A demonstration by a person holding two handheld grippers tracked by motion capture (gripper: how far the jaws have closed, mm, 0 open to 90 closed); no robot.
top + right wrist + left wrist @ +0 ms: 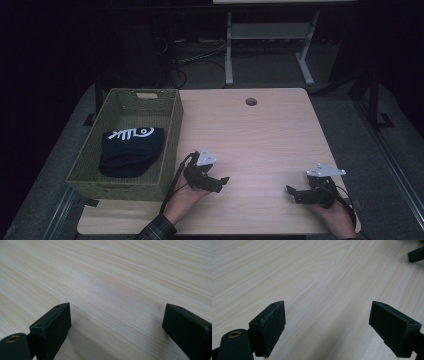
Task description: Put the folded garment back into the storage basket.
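Both claws — left claw [224, 180] and right claw [290, 190] — are held spread and empty over the bare near table [260, 135], while the folded black garment [131, 150] is seen in the green basket [170, 145] at the left — judged the end step, with only withdrawal called for.

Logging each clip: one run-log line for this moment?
left claw: open, empty | right claw: open, empty | black garment: in basket | table
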